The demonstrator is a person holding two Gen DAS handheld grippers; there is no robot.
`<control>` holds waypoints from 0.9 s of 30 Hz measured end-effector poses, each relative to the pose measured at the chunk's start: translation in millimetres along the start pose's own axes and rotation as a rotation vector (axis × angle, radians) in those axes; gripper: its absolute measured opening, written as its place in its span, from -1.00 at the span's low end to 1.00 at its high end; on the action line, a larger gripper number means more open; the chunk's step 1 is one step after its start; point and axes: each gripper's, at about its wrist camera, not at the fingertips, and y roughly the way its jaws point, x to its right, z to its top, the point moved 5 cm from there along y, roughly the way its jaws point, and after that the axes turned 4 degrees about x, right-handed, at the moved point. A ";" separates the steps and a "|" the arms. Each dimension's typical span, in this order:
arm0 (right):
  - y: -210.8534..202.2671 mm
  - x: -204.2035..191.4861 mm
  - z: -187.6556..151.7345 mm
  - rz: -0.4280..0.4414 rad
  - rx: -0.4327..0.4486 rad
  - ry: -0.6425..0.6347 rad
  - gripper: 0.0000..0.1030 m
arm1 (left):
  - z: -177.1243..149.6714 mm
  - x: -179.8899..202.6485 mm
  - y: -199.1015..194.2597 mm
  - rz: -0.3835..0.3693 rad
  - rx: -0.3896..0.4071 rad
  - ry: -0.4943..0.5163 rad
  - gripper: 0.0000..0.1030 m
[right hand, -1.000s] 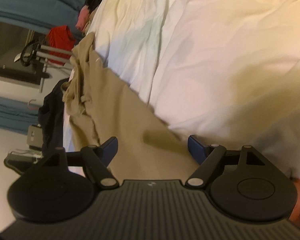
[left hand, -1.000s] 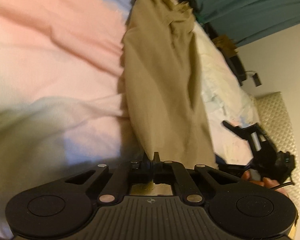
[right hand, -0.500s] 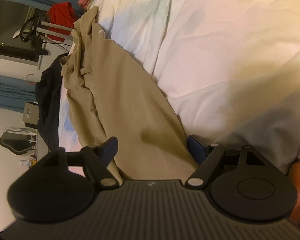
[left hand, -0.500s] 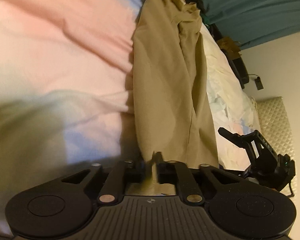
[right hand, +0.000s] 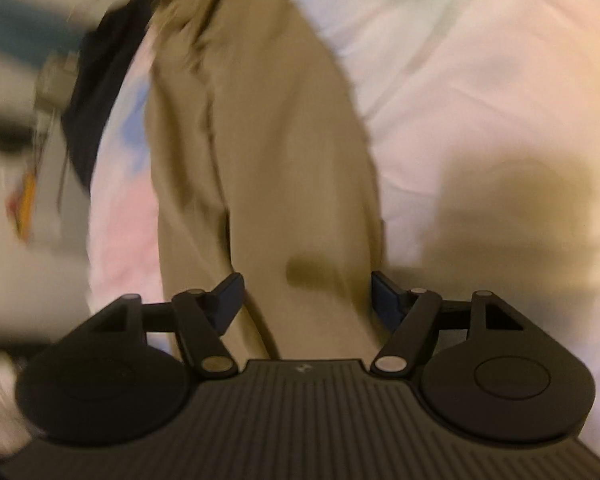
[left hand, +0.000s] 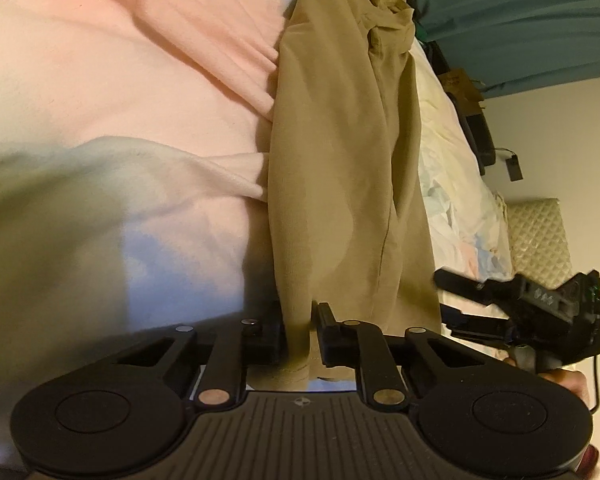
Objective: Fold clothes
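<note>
1. At the near hem of the khaki trousers [left hand: 340,168], the left gripper [left hand: 298,334] is clamped on a bunched fold of the fabric, its jaws nearly together with cloth pinched between them.
2. Beyond that grip, the trousers stretch lengthwise away over the bed sheet [left hand: 112,92], with the crumpled waistband end farthest off.
3. To one side of the trousers, the sheet rucks into ridges against the cloth's edge.
4. On the other side of the trousers' near end, the right gripper [left hand: 460,300] shows as a black tool held by a hand [left hand: 568,382].
5. In the blurred right wrist view, the right gripper [right hand: 306,294] is spread wide, blue-padded fingers [right hand: 230,292] either side of the trousers [right hand: 268,152]; whether they touch the cloth I cannot tell.
6. Past the trousers lie a dark garment [right hand: 100,80] and a teal curtain [left hand: 520,20].
</note>
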 end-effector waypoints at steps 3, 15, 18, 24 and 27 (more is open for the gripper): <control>8.3 -2.4 -4.0 -0.052 -0.060 -0.074 0.10 | -3.1 3.2 2.0 -0.016 -0.009 0.011 -0.68; 20.3 -26.5 -30.0 -0.209 -0.143 -0.296 0.11 | 0.5 12.4 11.4 -0.025 0.026 0.026 -0.91; 20.9 -31.0 -31.6 -0.212 -0.145 -0.321 0.11 | 4.1 13.1 2.3 -0.052 0.064 0.008 -0.92; 13.5 -31.5 -29.6 -0.231 -0.136 -0.324 0.12 | 5.6 10.9 -9.7 -0.063 0.103 -0.018 -0.92; 1.9 -21.2 -22.0 -0.191 -0.106 -0.246 0.13 | 6.2 10.1 -12.2 -0.060 0.110 -0.019 -0.92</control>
